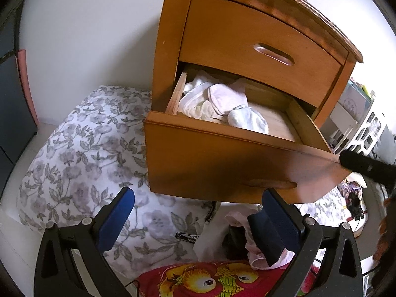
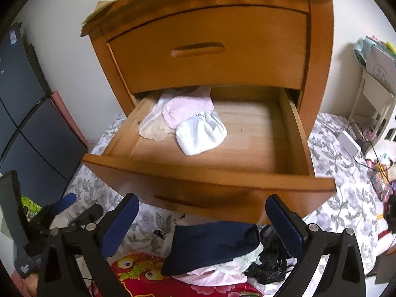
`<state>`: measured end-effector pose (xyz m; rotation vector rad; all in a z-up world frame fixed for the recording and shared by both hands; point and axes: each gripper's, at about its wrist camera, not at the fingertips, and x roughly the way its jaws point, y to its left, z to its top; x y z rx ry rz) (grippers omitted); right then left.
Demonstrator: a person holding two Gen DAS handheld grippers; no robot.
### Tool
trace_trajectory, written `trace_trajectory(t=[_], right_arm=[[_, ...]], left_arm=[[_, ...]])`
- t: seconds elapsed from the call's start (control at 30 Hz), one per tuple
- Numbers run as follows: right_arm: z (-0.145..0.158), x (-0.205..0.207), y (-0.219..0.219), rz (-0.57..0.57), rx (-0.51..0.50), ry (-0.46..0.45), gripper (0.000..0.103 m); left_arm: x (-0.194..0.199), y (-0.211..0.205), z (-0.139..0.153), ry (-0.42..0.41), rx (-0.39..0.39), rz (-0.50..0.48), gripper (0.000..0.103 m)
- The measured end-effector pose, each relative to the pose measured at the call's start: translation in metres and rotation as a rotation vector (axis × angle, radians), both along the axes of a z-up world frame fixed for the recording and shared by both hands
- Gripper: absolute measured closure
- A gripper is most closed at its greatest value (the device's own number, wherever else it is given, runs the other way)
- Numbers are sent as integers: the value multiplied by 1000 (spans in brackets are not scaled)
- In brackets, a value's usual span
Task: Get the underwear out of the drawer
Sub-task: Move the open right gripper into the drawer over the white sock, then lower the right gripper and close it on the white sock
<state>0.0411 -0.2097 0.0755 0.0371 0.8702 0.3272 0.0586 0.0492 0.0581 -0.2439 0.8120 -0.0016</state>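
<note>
**A:** What does your left wrist view show?

**B:** Your left tool (image 1: 198,212) is spread wide and holds nothing. Ahead of you the lower drawer (image 1: 222,146) of a wooden nightstand (image 1: 247,37) stands pulled out. A heap of pale underwear (image 1: 212,101), white and pink, lies bunched in the drawer's back left part; the right part shows bare wood. Below the drawer, near your tool, a small pile of removed garments (image 1: 250,235) rests on a floral bedcover (image 1: 86,153).

**A:** And the right wrist view?

**B:** Your right tool (image 2: 201,215) is also gaping, with nothing between its fingers. The drawer (image 2: 210,173) holds the same heap (image 2: 188,121): a pink piece, a white piece in front, a beige one at the left. Below it, a dark navy garment (image 2: 210,245) tops pink and black lace pieces.

**A:** How far along are you?

**B:** I judge you partway: several pieces are out, several remain in the drawer.
</note>
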Motion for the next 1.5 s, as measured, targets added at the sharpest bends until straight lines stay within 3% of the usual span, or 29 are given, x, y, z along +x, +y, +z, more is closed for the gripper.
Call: trace_trajectory(t=[0.3, 0.63, 0.93, 1.23, 1.5], right_arm=[[27, 29, 9, 24, 10, 0, 0], [23, 74, 28, 23, -64, 69, 0], [-9, 129, 52, 74, -137, 229, 0], [-38, 175, 92, 164, -230, 309, 0], [-73, 199, 119, 237, -381, 368, 2]], left_arm=[[7, 15, -12, 25, -46, 11, 0], [14, 25, -21, 43, -59, 22, 0], [20, 37, -29, 65, -75, 47, 0], [25, 46, -35, 83, -73, 56, 0], [28, 49, -41, 100, -77, 54, 0]])
